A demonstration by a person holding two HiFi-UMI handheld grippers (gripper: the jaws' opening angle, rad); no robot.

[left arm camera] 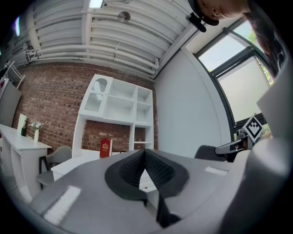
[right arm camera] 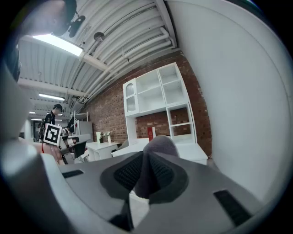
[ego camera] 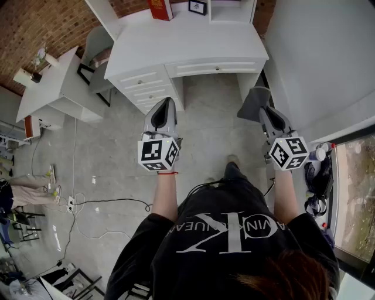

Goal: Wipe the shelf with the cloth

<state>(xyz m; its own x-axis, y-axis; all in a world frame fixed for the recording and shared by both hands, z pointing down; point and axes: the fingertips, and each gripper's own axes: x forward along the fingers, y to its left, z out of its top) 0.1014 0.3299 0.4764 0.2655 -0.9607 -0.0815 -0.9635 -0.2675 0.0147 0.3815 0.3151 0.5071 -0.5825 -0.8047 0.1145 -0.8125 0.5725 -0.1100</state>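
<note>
Grey cloth [right arm camera: 158, 145] is pinched by the closed fingers of the right gripper [right arm camera: 145, 161], likely ready for wiping. Left gripper [left arm camera: 145, 157] fingers are shut, empty. Shelf [right arm camera: 160, 93] sits far, above the table [ego camera: 193, 41], not yet reached.

White desk [ego camera: 187, 50] w/ drawers, red book [ego camera: 159, 9] on top; grey chair [ego camera: 96, 50] at its left; cables [ego camera: 111, 201] on floor by power strip [ego camera: 71, 203].

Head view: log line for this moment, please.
stage: wiping not begun | left gripper: shut, empty | right gripper: shut on cloth | shelf: ahead over desk, not reached
</note>
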